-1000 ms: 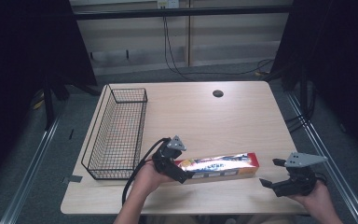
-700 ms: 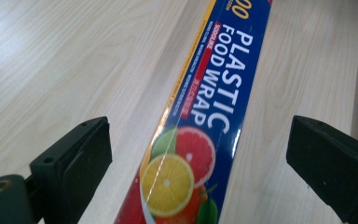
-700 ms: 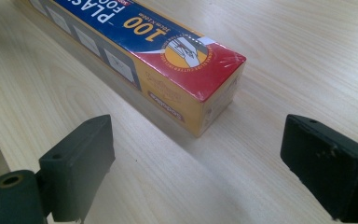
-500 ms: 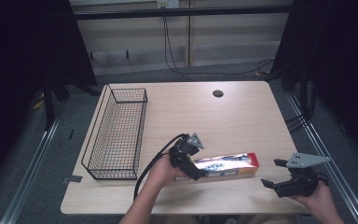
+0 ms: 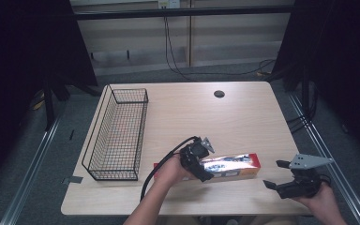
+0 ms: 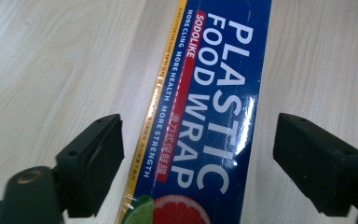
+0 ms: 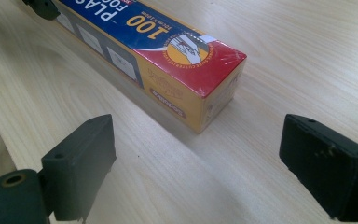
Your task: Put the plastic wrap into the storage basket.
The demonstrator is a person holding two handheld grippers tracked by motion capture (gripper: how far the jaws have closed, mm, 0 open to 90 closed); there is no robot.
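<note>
Although the left gripper [image 6: 198, 172] is spread wide over the box [image 6: 205, 112], nothing is grasped yet, and the right gripper [image 7: 198, 170] waits released near its end.

Glossy film-wrapped cardboard box [image 6: 205, 121], matt pale wood-grain table [image 5: 243, 117], black wire basket [image 5: 117, 133].

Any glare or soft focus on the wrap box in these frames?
High view: the box top is washed out by glare, print unreadable. Left gripper view: lettering sharp, small glints on the film, near jaws soft. Right gripper view: box end crisp with a soft shadow on the table, far end blurred.
</note>
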